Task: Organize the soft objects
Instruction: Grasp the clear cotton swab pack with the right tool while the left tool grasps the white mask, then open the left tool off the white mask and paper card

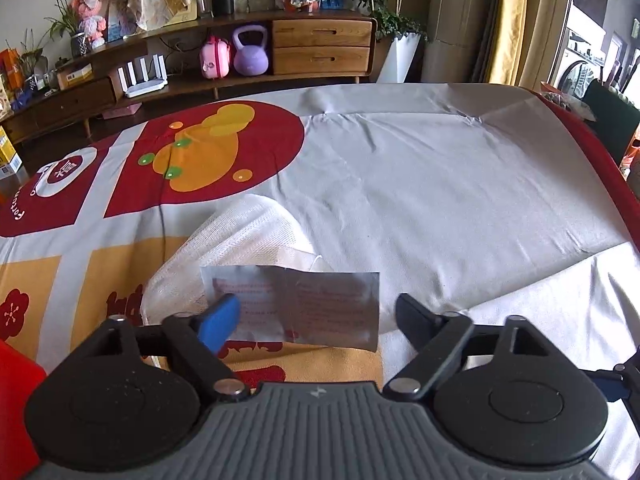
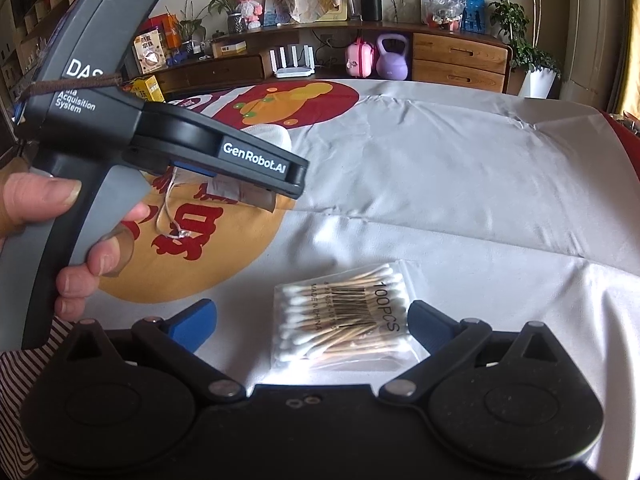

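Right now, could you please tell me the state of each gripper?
Left gripper: open, around the silver packet, not gripping.
Right gripper: open, around the cotton swab bag.

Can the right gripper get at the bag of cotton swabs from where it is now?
Probably yes. The right gripper is open with the bag of cotton swabs lying flat between its fingers, and nothing sits between them.

There are two claws, the left claw [image 1: 316, 316] and the right claw [image 2: 312, 320]. There is one bag of cotton buds [image 2: 344, 320], one white mesh bag [image 1: 236, 248], one silver packet [image 1: 304, 304] and one hand [image 2: 60, 232].
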Tool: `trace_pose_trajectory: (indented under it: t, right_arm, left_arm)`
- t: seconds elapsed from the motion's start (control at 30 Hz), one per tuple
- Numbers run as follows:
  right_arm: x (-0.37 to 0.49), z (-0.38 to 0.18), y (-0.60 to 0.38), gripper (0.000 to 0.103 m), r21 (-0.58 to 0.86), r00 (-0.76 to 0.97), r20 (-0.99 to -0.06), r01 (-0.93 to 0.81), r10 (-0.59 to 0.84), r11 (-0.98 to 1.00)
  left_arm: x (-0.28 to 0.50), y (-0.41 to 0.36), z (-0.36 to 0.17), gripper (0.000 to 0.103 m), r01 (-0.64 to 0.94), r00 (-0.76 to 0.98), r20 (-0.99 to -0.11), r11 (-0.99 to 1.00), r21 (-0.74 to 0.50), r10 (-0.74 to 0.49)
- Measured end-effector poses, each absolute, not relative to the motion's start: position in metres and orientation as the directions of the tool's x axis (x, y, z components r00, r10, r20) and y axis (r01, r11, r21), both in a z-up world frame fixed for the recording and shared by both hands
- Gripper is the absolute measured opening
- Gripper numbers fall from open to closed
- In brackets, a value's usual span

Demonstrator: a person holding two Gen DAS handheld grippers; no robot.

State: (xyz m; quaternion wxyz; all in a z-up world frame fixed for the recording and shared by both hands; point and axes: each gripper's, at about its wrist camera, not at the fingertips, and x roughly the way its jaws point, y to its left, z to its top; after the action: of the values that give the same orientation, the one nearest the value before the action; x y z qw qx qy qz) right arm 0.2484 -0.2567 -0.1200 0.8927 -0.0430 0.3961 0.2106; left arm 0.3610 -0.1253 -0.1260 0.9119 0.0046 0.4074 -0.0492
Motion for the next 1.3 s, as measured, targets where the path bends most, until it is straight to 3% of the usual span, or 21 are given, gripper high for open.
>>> trace_pose_trajectory:
  t: [0.03, 0.17, 0.3, 0.5, 0.7, 1.3]
  right_arm:
    - [0.248, -0.12, -0.256, 0.102, 0.088, 0.598, -0.726, -0.409, 0.34, 0.908]
    - [0.25, -0.122, -0.256, 0.1, 0.084, 0.6, -0.729, -0.4, 0.33, 0.913]
    - [0.249, -0.122, -0.258, 0.092, 0.078, 0.607, -0.73, -0.382, 0.313, 0.921]
    - [0.248, -0.122, -0.263, 0.072, 0.064, 0.619, -0.732, -0.353, 0.284, 0.934]
    - [0.246, -0.12, -0.265, 0.065, 0.06, 0.628, -0.73, -0.335, 0.271, 0.94]
    - [0.228, -0.098, -0.265, 0.059, 0.086, 0.648, -0.705, -0.325, 0.288, 0.942]
  left_arm:
    - [0.361, -0.124, -0.126, 0.07, 0.092, 0.662, -0.745, 0.995, -0.038, -0.09]
    - [0.358, -0.116, -0.126, 0.06, 0.078, 0.659, -0.745, 0.995, -0.07, -0.104]
    - [0.354, -0.107, -0.124, 0.043, 0.06, 0.665, -0.741, 0.995, -0.077, -0.098]
    - [0.347, -0.09, -0.12, 0.032, 0.025, 0.673, -0.732, 0.992, -0.12, -0.106]
    - [0.338, -0.076, -0.116, 0.012, 0.006, 0.678, -0.728, 0.991, -0.131, -0.1]
    - [0.313, -0.044, -0.098, 0.003, 0.009, 0.713, -0.69, 0.986, -0.169, -0.125]
